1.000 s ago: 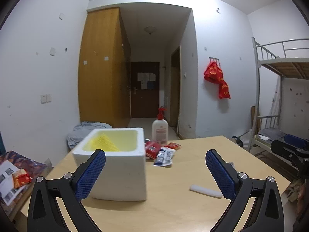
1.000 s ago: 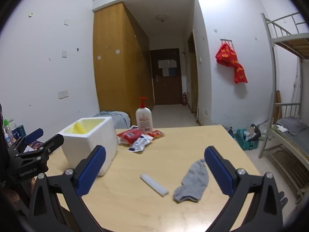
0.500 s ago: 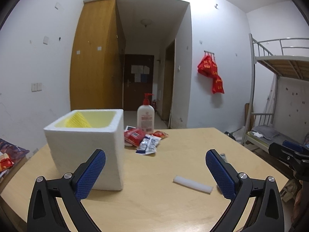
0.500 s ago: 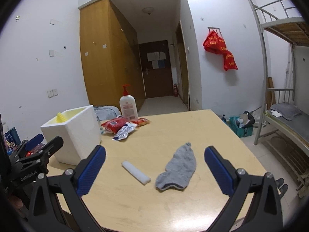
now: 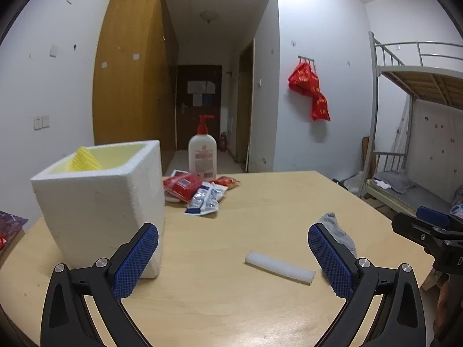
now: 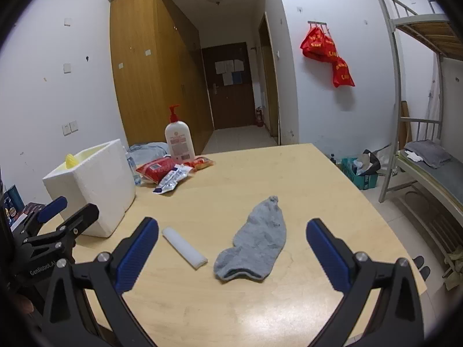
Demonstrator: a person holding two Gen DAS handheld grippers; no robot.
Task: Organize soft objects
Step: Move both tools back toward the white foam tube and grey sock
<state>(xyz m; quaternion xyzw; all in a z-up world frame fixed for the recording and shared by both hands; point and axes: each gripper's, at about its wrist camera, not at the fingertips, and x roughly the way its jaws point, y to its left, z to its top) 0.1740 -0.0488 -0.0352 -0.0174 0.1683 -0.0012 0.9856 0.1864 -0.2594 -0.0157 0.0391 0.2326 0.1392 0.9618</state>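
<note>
Something yellow already sits in the foam box point(image 5: 98, 202), but the grey sock point(image 6: 256, 238) and white foam strip point(image 6: 185, 247) lie loose on the desk point(image 6: 260, 179), both claws spread wide, empty.

sock point(image 5: 338, 232) partly behind left gripper finger, yellow item point(image 5: 82, 160) mostly inside foam box point(image 5: 101, 202), pkg text unreadable

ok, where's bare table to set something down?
Free: far right half of the table, beyond the sock; also the near edge below the sock and foam strip. Crowded: far left, around the box, bottle and packets.
</note>
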